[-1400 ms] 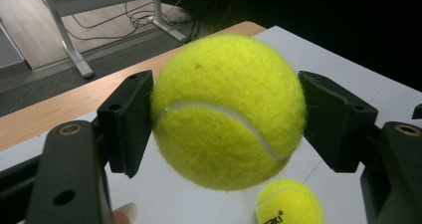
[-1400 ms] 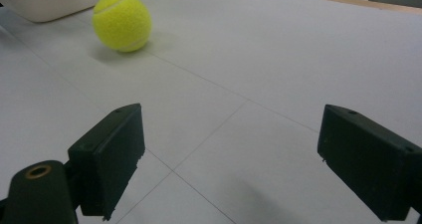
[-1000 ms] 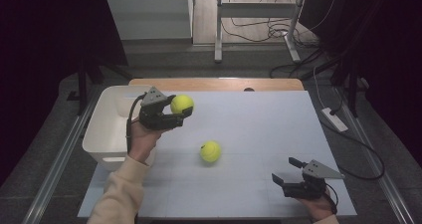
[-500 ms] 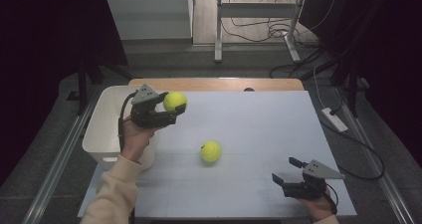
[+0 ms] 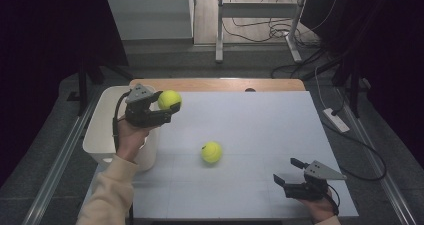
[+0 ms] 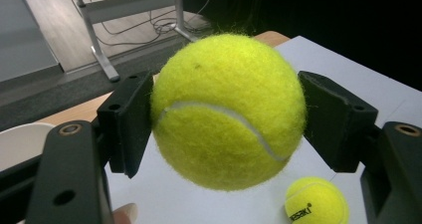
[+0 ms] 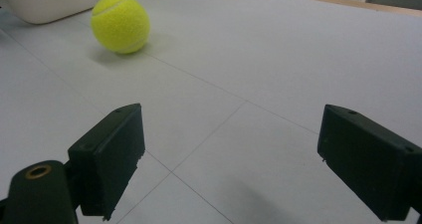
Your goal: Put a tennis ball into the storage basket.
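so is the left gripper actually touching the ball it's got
Touching. In the left gripper view both jaws of the left gripper press against the sides of the held tennis ball.

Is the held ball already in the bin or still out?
Out. The left gripper is shut on the ball, holding it in the air beside the white bin, not inside it.
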Motion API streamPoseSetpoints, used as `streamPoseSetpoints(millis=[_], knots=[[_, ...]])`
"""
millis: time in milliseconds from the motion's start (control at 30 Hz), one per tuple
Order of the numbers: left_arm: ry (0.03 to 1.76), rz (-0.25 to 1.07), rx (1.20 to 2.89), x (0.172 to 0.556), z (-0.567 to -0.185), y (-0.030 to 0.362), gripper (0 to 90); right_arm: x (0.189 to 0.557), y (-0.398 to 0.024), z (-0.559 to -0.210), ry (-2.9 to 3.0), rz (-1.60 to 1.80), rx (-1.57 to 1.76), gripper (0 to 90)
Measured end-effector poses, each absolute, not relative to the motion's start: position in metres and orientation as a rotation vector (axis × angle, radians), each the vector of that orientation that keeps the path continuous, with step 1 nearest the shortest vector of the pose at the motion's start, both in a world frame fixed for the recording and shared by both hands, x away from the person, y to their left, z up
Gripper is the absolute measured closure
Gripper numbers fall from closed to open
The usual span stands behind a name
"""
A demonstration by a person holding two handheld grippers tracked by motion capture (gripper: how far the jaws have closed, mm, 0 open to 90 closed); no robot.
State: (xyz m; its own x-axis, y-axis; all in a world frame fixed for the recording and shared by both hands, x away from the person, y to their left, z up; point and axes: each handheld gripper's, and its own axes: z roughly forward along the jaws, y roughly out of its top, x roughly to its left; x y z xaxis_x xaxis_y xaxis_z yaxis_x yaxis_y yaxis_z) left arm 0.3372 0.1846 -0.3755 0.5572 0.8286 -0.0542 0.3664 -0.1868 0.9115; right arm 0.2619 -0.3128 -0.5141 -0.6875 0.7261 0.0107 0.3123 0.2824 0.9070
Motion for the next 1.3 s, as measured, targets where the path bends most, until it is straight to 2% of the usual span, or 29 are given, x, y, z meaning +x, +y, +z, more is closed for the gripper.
streamPoseSetpoints(millis=[1300], knots=[[1.141,0.651,1.741,0.348,-0.379,0.228,26.8,0.262,-0.313,-0.514,2.150,1.379,0.930,11.3]])
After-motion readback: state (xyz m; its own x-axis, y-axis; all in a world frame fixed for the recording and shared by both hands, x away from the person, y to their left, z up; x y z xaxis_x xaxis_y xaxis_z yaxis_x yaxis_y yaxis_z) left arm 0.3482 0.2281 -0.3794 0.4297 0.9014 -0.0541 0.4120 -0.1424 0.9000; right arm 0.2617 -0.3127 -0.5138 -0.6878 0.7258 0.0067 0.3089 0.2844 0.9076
